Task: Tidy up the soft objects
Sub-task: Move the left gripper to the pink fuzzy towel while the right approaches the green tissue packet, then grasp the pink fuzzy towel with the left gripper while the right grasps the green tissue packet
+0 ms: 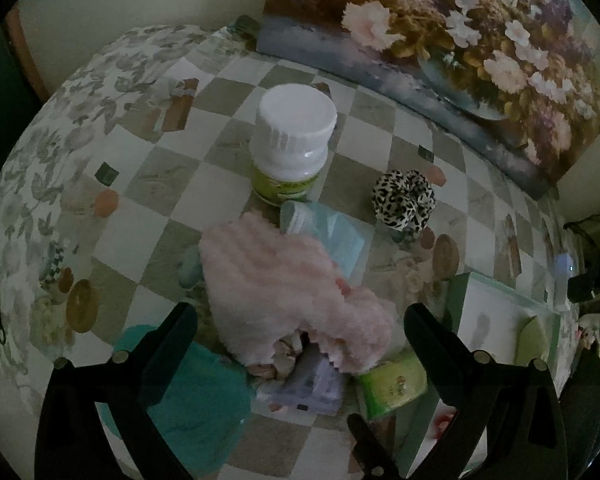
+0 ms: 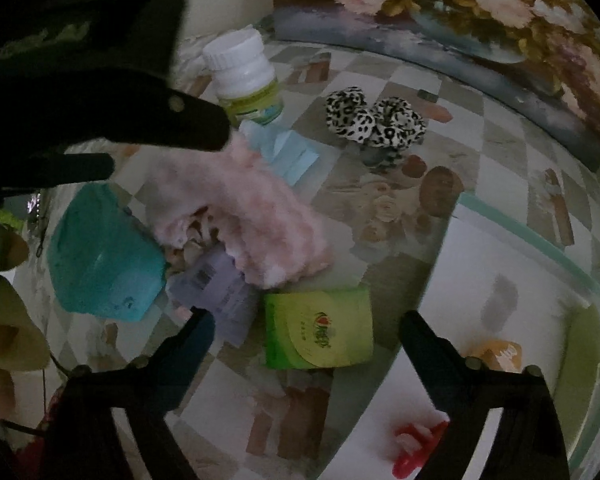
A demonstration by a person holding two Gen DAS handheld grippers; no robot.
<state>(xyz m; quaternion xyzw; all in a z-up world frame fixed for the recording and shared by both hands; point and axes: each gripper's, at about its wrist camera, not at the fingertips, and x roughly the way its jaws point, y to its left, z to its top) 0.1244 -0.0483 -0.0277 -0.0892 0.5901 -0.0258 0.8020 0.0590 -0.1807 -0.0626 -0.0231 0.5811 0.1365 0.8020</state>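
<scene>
1. The left gripper points steeply down with its jaws standing wide apart; the fluffy pink cloth lies on the checkered tablecloth between and ahead of its fingers, and the pads do not press on it.
2. The right gripper is also spread wide and holds nothing; the green tissue packet lies flat between its fingers, apart from both.
3. A teal soft pouch lies just beside the pink cloth; a lilac printed packet is partly under the cloth.
4. A leopard-print fabric scrunchie sits well apart, near a white-capped plastic bottle.
5. A pale green-rimmed box stands at the right; the small red item inside it is perhaps a clip, the view is too dim.
</scene>
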